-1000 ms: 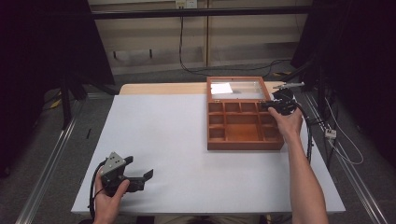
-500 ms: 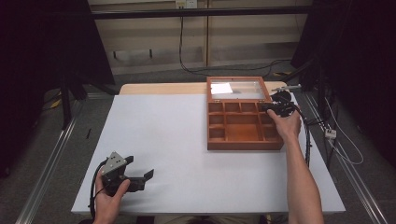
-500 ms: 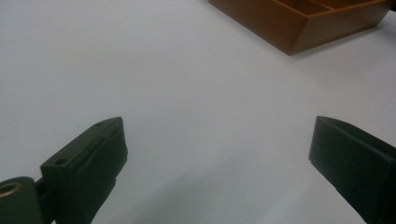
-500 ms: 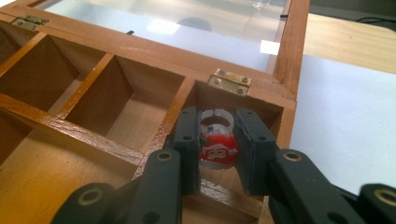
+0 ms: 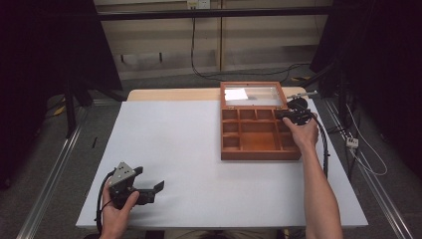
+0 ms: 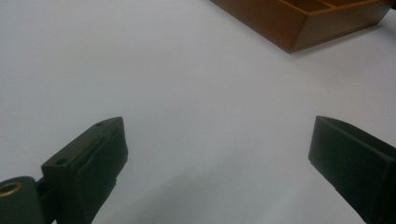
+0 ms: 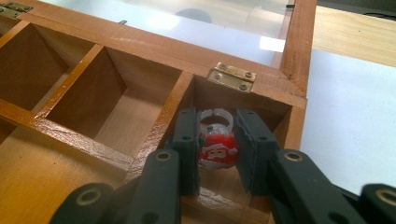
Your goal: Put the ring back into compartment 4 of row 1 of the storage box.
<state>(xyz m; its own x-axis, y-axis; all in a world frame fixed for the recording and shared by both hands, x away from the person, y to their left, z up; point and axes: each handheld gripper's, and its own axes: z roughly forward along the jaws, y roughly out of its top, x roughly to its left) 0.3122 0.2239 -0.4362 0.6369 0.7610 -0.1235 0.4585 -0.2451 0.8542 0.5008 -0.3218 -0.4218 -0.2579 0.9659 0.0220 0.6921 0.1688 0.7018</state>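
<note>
1. A white bench (image 5: pixel 199 149) under dim studio light carries a wooden compartment box (image 5: pixel 259 152) with its glass lid (image 5: pixel 251 94) laid open.
2. The right gripper (image 7: pixel 217 149) has its fingers (image 7: pixel 187 144) clenched on a Santa-face ring (image 7: pixel 215 148), now inside the box's far right corner compartment (image 7: pixel 275 109).
3. Over 1 second the hand edged from the box's right rim toward that corner; release looks next.
4. The left gripper (image 5: pixel 149 191) rests near the bench's front edge, fingers (image 6: pixel 88 158) released, grasping nothing.
</note>
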